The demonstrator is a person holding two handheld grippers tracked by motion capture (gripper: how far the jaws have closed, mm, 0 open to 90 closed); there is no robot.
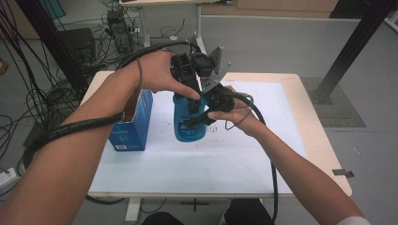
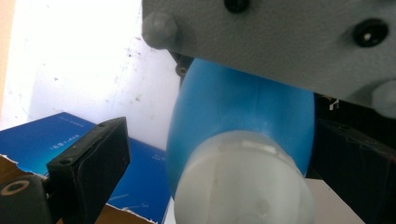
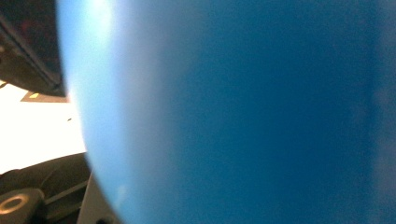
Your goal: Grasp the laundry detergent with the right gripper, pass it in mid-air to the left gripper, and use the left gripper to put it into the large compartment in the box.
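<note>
Blue bottle [image 1: 189,123] (no readable label) is clamped by the right gripper [image 1: 202,118]; left gripper [image 2: 224,154] straddles its cap, jaws wide.

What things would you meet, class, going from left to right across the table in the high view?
Blue cardboard box → translucent blue plastic bottle → right hand-held gripper closed on the bottle → bare white mat.

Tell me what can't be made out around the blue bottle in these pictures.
- Blue bottle, high view: top hidden by both hands and tongs.
- Same bottle, right gripper view: a blurred blue surface; shape unreadable.
- White cap, left gripper view: cut off by the bottom edge.
- Blue box: print too small.
</note>
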